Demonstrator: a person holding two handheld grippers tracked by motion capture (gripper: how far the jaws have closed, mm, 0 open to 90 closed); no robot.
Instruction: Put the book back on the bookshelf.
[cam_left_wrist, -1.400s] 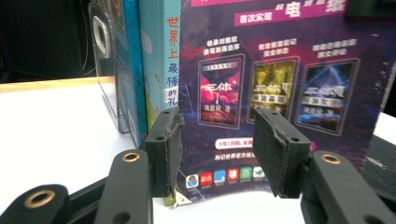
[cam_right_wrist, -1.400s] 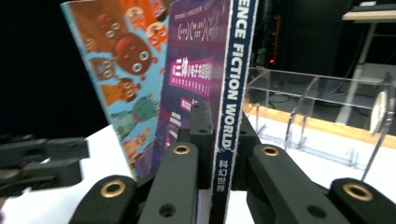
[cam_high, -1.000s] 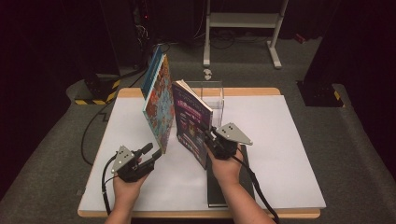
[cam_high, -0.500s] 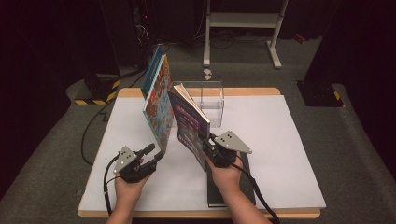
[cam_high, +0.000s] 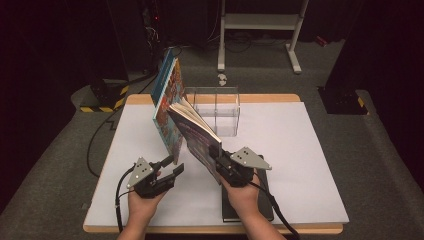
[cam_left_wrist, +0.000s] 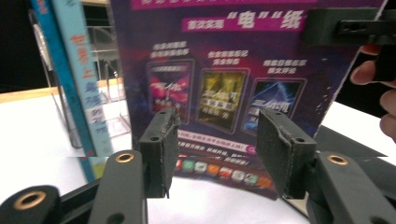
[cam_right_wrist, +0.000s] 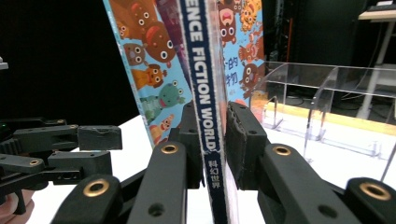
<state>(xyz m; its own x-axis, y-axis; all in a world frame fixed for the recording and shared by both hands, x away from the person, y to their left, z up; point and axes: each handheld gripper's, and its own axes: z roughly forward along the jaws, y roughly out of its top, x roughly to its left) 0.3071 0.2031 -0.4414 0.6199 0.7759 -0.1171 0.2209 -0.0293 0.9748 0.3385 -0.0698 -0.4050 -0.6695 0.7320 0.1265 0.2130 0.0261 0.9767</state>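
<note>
1. While the right tongs (cam_high: 218, 161) clamp the purple magazine (cam_high: 196, 140) by its spine, their jaws have just been easing slightly apart; in the right gripper view the pads (cam_right_wrist: 238, 140) still sit against both sides of the spine, which reads "SCIENCE FICTION WORLD".
2. Empty, the left tongs (cam_high: 171, 166) stand with jaws apart and nothing between them; they have just been widening. In the left gripper view the magazine's purple cover (cam_left_wrist: 224, 84) rises just beyond the two pads (cam_left_wrist: 280, 154).
3. Held above the white bench (cam_high: 300, 150), the magazine tilts, its top leaning toward the far left and its pages facing up and right.
4. Just behind it a colourful picture book (cam_high: 167, 107) stands nearly upright, with a blue book (cam_high: 162, 70) against its far side; both lean at the left end of a clear acrylic rack (cam_high: 220, 112).
5. Under the right hand (cam_high: 245, 195) a black book (cam_high: 250, 207) lies flat near the bench's front edge.
</note>
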